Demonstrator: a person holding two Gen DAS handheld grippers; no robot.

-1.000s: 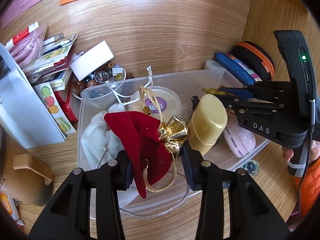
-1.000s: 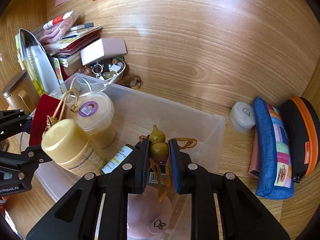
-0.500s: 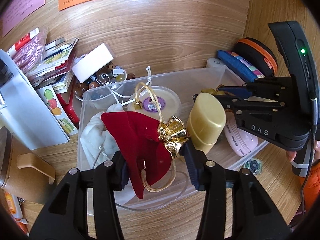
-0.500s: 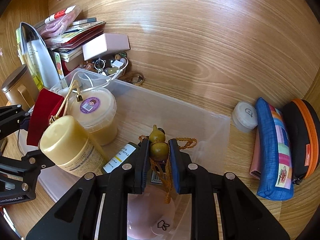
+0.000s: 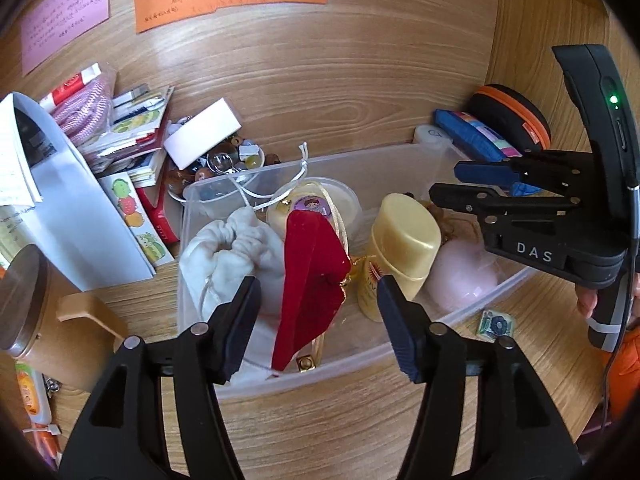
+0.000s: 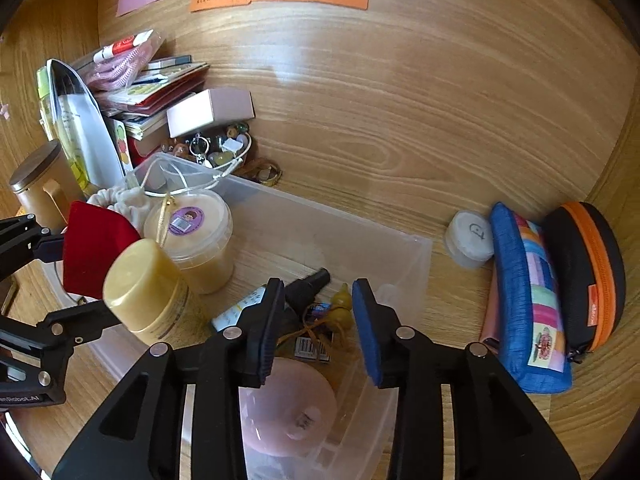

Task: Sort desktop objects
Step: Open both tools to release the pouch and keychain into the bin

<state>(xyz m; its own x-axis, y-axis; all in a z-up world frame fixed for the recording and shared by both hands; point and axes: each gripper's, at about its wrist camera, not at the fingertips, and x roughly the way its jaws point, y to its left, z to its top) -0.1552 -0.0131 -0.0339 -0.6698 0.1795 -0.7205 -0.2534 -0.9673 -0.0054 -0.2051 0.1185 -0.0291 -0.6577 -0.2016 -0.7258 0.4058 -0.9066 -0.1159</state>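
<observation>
A clear plastic bin (image 5: 436, 156) (image 6: 412, 248) sits on the wooden desk. In it lie a red velvet pouch (image 5: 312, 276) (image 6: 94, 248), a white drawstring bag (image 5: 228, 252), a round lidded tub (image 6: 192, 220), a gold-capped bottle (image 5: 404, 240) (image 6: 144, 280), a pink oval thing (image 6: 288, 404) and a small yellow gourd charm (image 6: 344, 304). My left gripper (image 5: 318, 300) is open just above the red pouch. My right gripper (image 6: 316, 320) is open above the gourd charm.
Left of the bin are stacked booklets (image 6: 160, 92), a white box (image 6: 210, 112), a dish of beads (image 6: 220, 148) and a tan mug (image 5: 36, 304). Right of it are a white round case (image 6: 470, 238), a blue pencil case (image 6: 528, 304) and a black-orange pouch (image 6: 588, 272).
Both grippers have opened and pulled back. The red pouch dropped from the left gripper into the bin. The gourd charm dropped from the right gripper into the bin.
</observation>
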